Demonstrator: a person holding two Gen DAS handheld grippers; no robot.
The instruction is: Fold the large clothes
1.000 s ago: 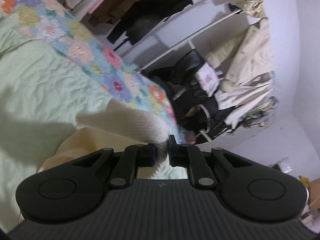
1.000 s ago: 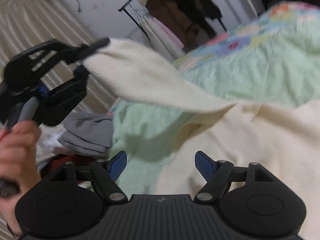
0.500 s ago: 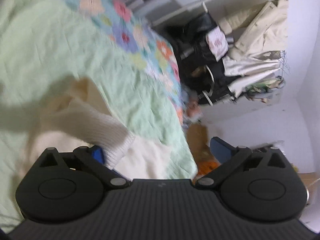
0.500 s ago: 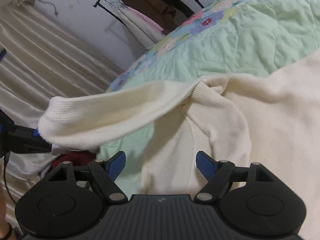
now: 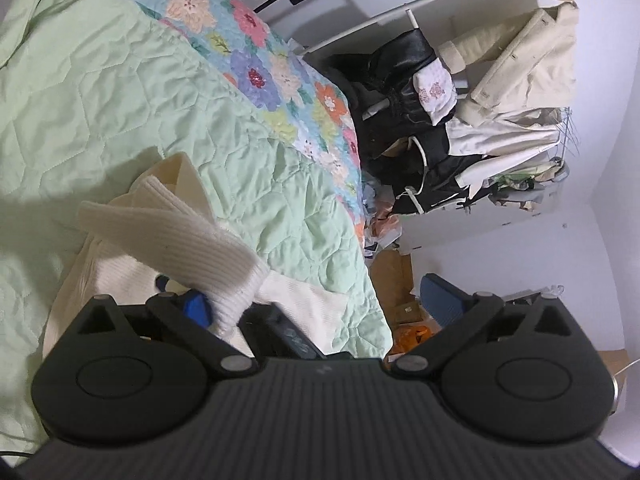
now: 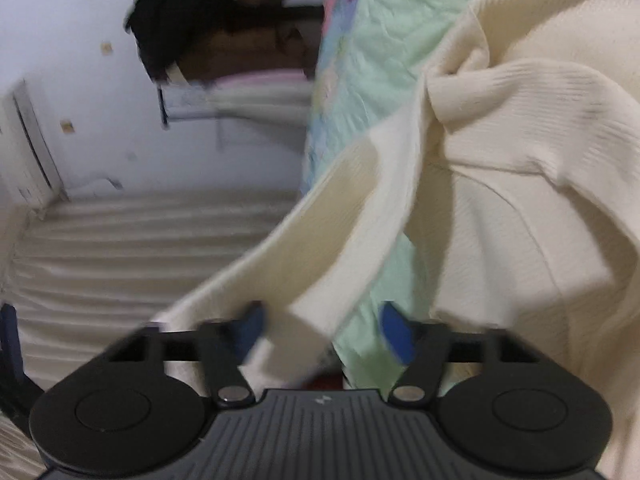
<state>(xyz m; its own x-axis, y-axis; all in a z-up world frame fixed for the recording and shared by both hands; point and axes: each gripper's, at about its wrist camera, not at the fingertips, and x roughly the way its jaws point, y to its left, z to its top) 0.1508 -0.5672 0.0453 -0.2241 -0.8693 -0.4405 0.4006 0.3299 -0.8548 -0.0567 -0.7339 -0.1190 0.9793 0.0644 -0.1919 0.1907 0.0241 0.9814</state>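
Green quilt [image 5: 120, 92] bears cream sweater [image 6: 520, 200]; both tongs gape.

You've got 1 cream ribbed-knit sweater [image 5: 132, 240] on 1 mint-green quilted bedspread [image 5: 100, 92], which has 1 floral patchwork border [image 5: 256, 72]. 2 black two-finger grippers: left [image 5: 320, 300], right [image 6: 320, 326]. 4 blue finger pads [image 5: 444, 298] total, 2 each. 1 white clothes rail [image 5: 400, 16]. 1 cream hanging coat [image 5: 528, 64].
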